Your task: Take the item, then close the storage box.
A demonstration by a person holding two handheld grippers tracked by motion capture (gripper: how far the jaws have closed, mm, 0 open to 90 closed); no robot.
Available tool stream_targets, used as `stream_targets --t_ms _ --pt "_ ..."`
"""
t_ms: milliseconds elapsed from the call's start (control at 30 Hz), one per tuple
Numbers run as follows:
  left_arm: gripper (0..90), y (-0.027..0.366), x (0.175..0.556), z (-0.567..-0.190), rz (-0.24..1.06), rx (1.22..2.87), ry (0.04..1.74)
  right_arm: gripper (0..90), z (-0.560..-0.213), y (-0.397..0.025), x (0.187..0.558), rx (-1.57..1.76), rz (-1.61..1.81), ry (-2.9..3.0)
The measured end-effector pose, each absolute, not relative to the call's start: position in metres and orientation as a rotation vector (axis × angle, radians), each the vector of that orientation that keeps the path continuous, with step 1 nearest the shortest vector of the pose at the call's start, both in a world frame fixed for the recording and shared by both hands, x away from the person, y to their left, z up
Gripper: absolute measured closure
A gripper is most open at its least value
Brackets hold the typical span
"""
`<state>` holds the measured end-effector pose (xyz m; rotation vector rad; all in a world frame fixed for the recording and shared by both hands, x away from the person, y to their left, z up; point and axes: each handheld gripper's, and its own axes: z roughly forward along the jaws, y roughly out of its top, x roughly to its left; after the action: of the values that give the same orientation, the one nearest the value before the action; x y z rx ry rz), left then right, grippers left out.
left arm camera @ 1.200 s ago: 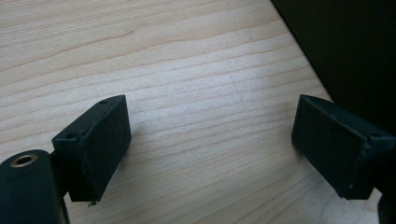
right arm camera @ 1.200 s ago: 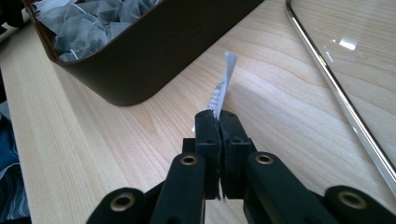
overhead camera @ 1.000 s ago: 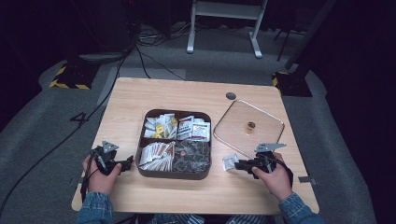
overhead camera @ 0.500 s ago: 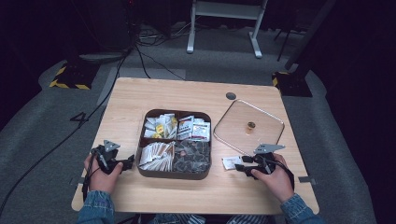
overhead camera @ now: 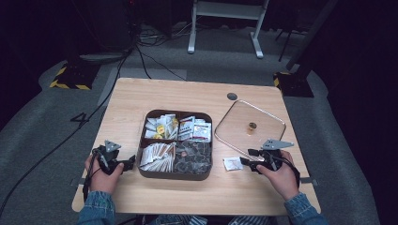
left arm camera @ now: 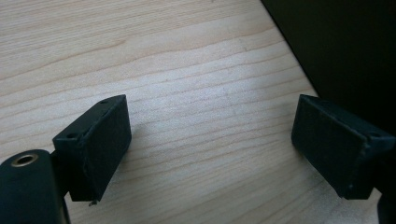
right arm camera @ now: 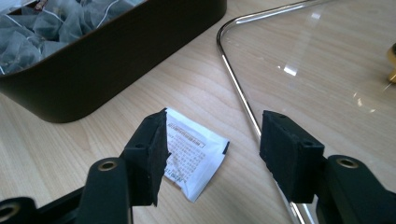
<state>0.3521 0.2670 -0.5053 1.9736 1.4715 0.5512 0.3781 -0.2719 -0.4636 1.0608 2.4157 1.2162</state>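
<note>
**Packet lies free before spread right jaws**

High view: the right gripper (overhead camera: 247, 162) has backed slightly off the packet (overhead camera: 233, 163), which now lies alone on the table (overhead camera: 187, 93), so it looks released. The left gripper (overhead camera: 126, 165) rests beside the tray (overhead camera: 174, 174), which holds sachets, sticks and tea bags.

Left gripper view: jaws spread wide over bare wood, the dark tray wall at the right jaw.

Right gripper view: jaws spread, empty; the packet (right arm camera: 198, 151) lies between and just beyond them, the glass lid (right arm camera: 327, 60) past the right jaw.

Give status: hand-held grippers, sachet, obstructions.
Left hand-held gripper open over bare table. Right hand-held gripper open, white sachet flat on table beyond the jaws. Glass lid rim beside sachet; brown box close.
</note>
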Motion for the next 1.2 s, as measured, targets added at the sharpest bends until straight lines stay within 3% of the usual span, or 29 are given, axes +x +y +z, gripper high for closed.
stream_targets --t_ms 633,1200 --pt "12.3 0.267 0.353 -0.505 0.555 1.976 1.47 40.1 -0.431 -0.281 0.398 1.027 1.266 2.335" --pt "12.8 0.266 0.352 -0.505 0.56 1.972 1.475 39.3 -0.421 -0.294 0.451 1.057 1.189 2.3"
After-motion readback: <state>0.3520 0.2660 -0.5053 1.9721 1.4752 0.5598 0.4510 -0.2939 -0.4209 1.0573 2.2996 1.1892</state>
